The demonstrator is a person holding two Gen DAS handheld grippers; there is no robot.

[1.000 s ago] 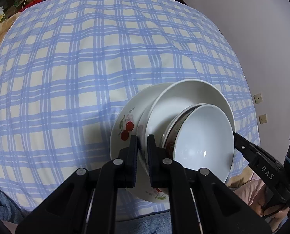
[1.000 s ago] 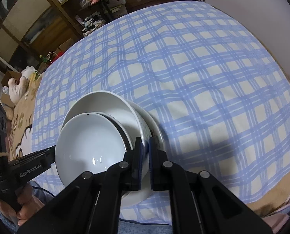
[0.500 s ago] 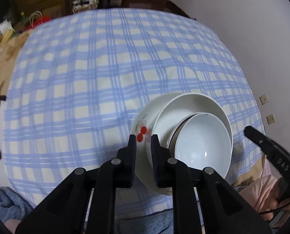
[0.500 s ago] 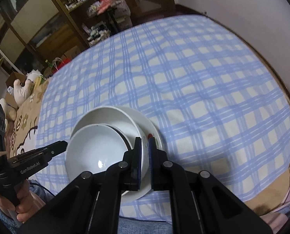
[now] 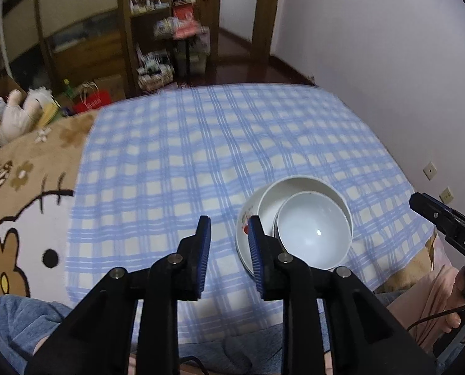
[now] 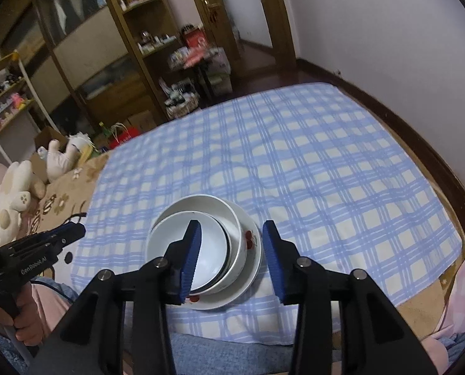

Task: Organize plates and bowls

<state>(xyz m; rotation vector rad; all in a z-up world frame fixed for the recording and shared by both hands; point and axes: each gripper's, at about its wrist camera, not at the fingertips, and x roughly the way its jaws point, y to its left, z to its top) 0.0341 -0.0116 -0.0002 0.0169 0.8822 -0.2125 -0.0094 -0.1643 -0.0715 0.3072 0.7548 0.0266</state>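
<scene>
Both tools' jaws just opening, empty — stacked bowls [image 6: 201, 243] on plate [image 6: 251, 268]

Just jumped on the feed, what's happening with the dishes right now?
The dishes sit nested on the checked cloth: a small white bowl inside a larger bowl, on a cherry-print plate. The person's left gripper and right gripper have both just been opening, with nothing between their jaws, and hang above the stack. The stacking looks done.
</scene>
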